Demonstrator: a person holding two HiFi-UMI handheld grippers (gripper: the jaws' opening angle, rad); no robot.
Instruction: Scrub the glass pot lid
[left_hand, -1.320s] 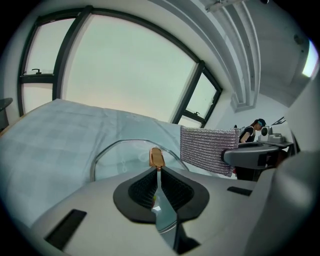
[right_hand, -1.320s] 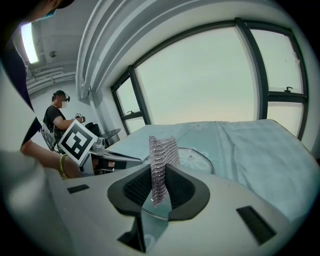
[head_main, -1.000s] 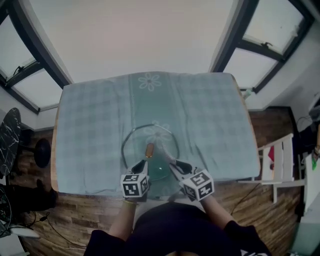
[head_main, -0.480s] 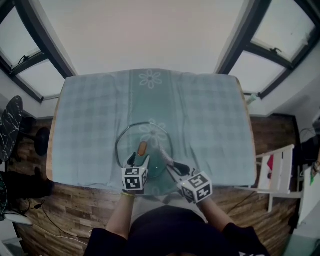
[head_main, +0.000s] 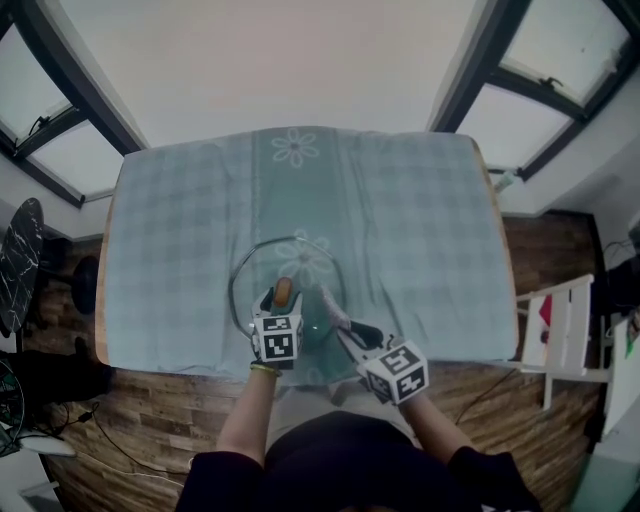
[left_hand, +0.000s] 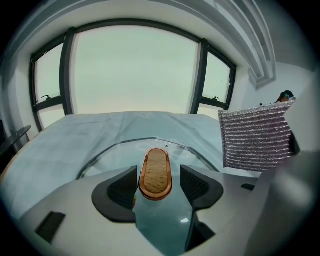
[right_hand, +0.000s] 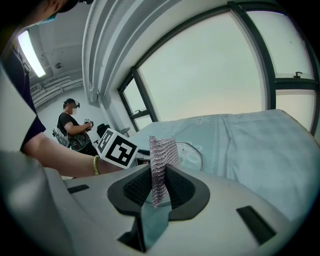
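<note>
Straddling the handle, our left gripper has just been opening its jaws. They stand wide, one pad on either side, neither touching. The handle's long axis runs straight ahead between them. The glass lid lies flat on the table, near us. Our right gripper, just beside, pinches the scrubbing cloth.

The tablecloth is pale teal check, with white daisy motifs on its plainer centre band, one at 12 o'clock of the clear glass pot lid. The lid's handle is light wood-grain edged copper-orange. The scrubbing pad is ribbed silver-grey.
</note>
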